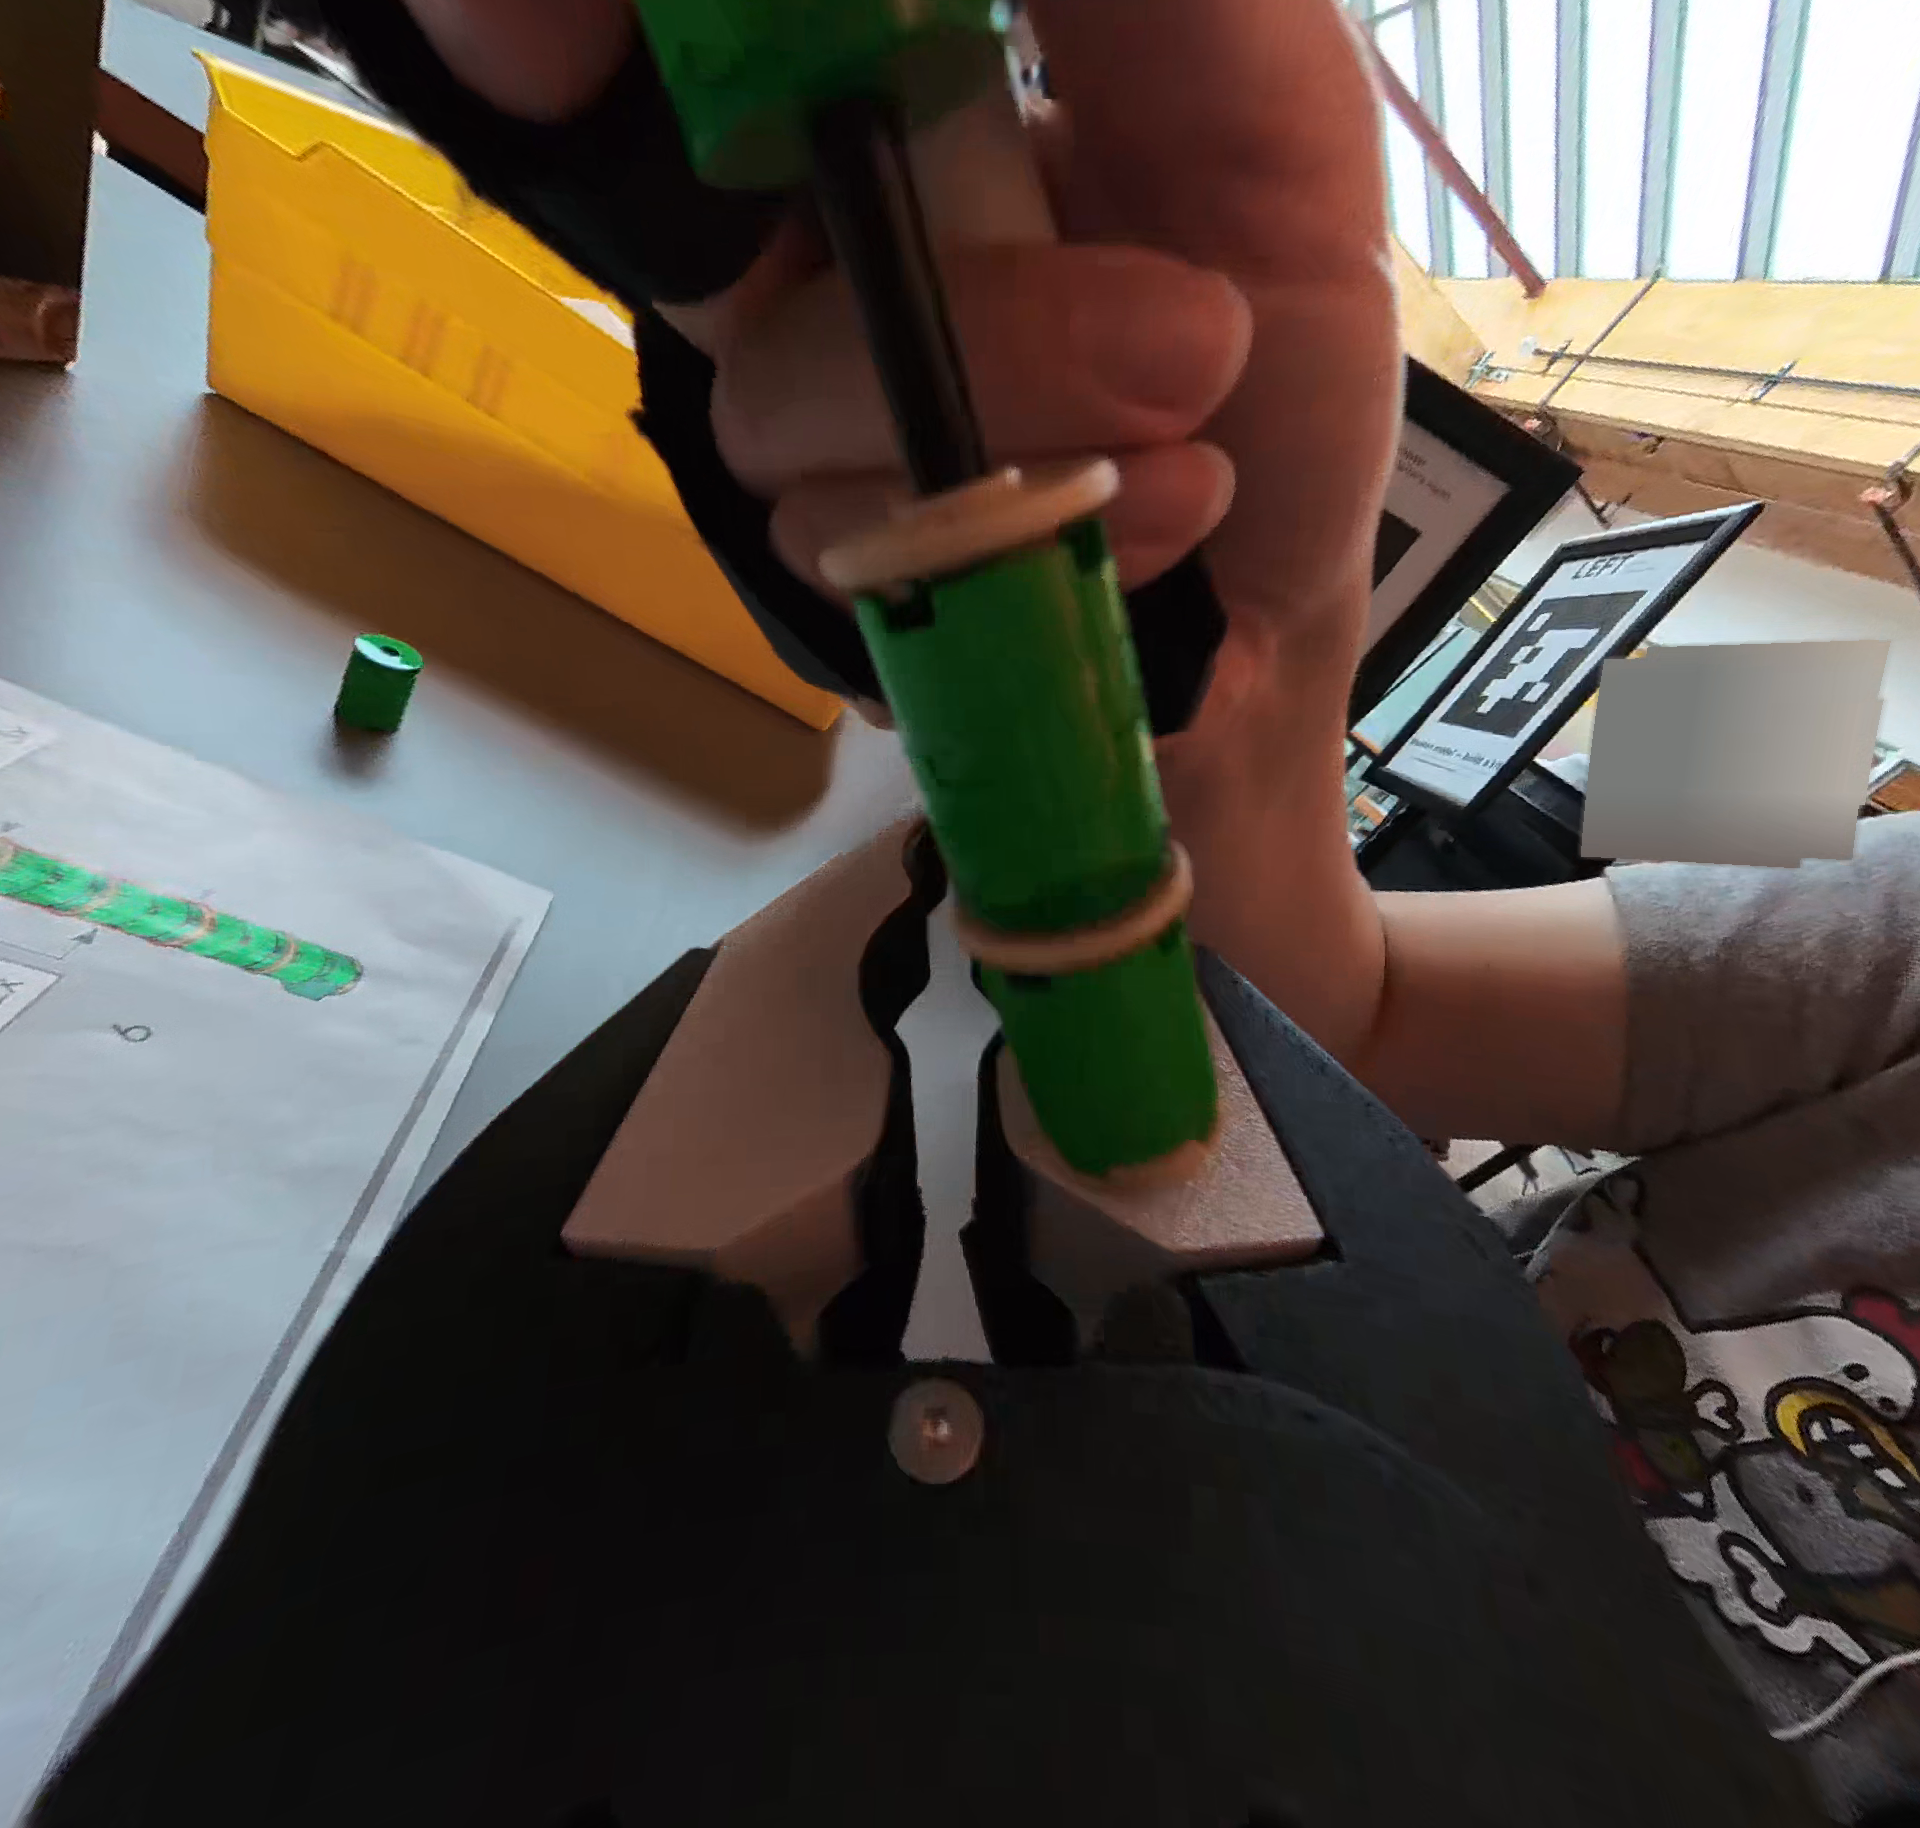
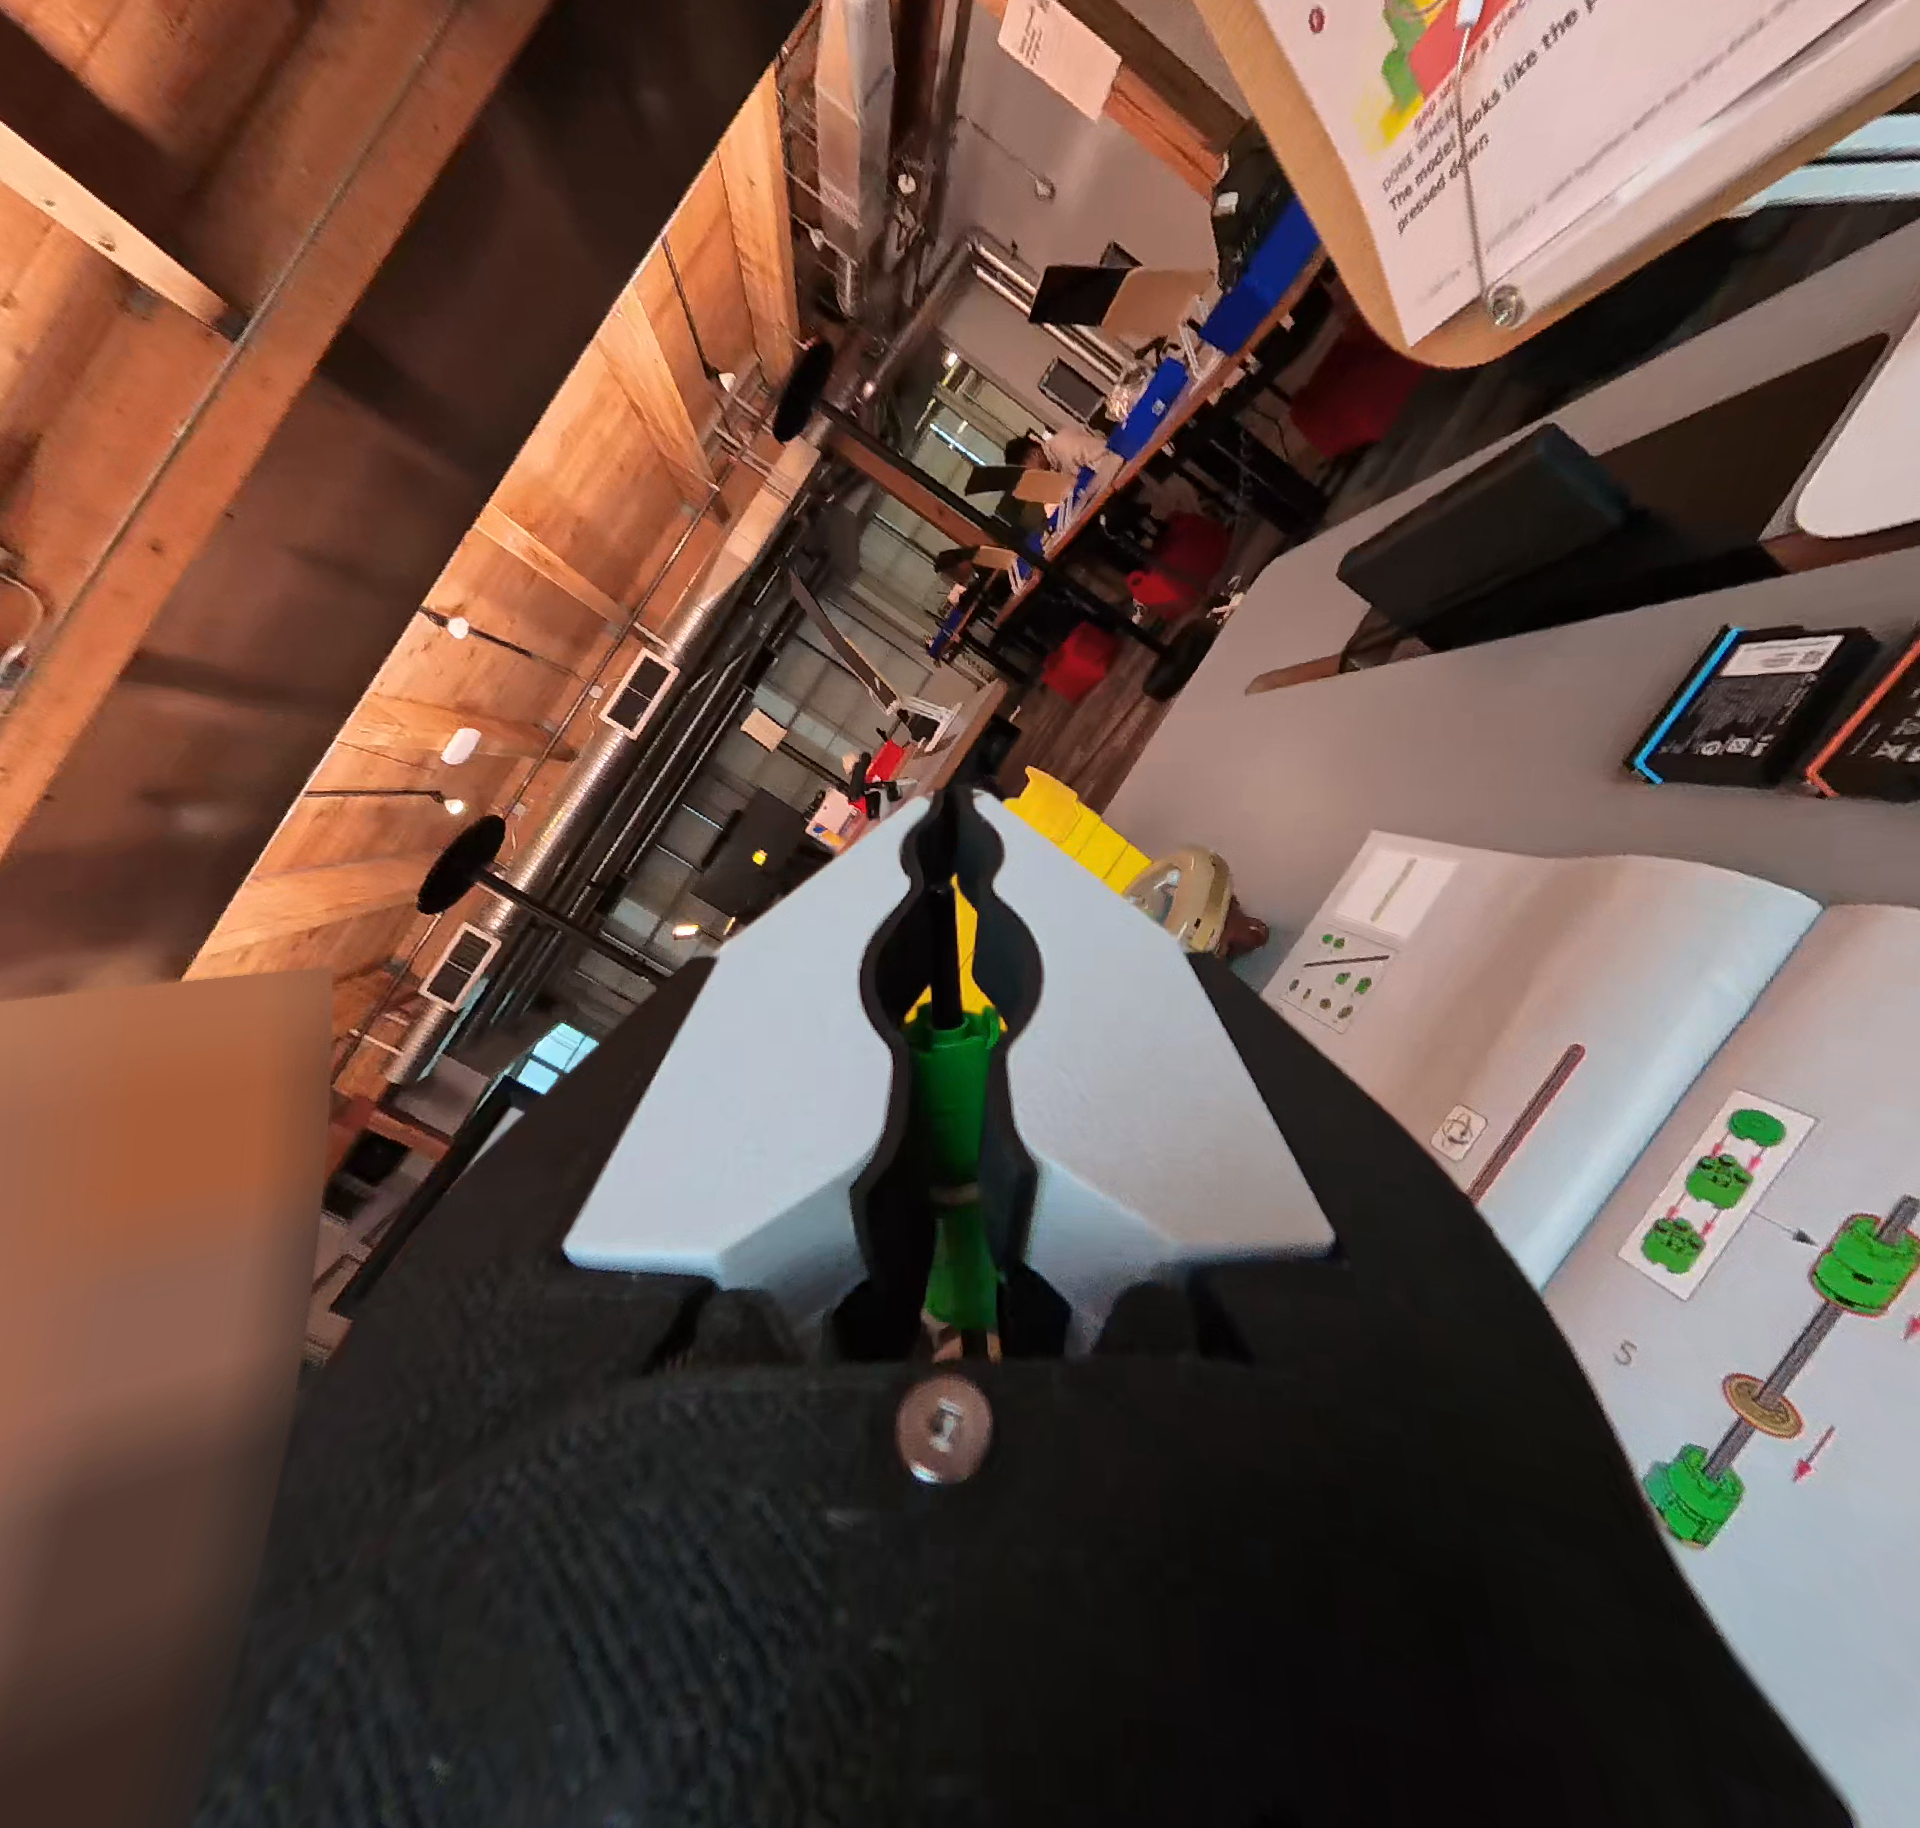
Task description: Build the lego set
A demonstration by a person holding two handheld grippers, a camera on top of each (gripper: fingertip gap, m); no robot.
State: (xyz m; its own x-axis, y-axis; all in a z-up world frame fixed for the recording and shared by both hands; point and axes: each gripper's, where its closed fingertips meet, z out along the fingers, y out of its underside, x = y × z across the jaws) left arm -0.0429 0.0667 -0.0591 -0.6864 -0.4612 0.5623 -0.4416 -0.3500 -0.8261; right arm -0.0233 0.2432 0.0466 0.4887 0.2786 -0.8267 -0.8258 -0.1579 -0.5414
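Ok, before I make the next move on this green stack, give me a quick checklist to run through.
1. Right gripper holding the green stack: ok, its fingers are closed on it.
2. Left gripper holding the stack's lower end: cannot tell. The end lies against one finger and the jaws are nearly together.
3. Pieces seated together: not ok, bare black axle shows between the upper and lower green sections.
4. Loose green round piece: ok, it stands alone on the table near the yellow bin.
5. Instruction sheet in view: ok, it lies flat on the table.
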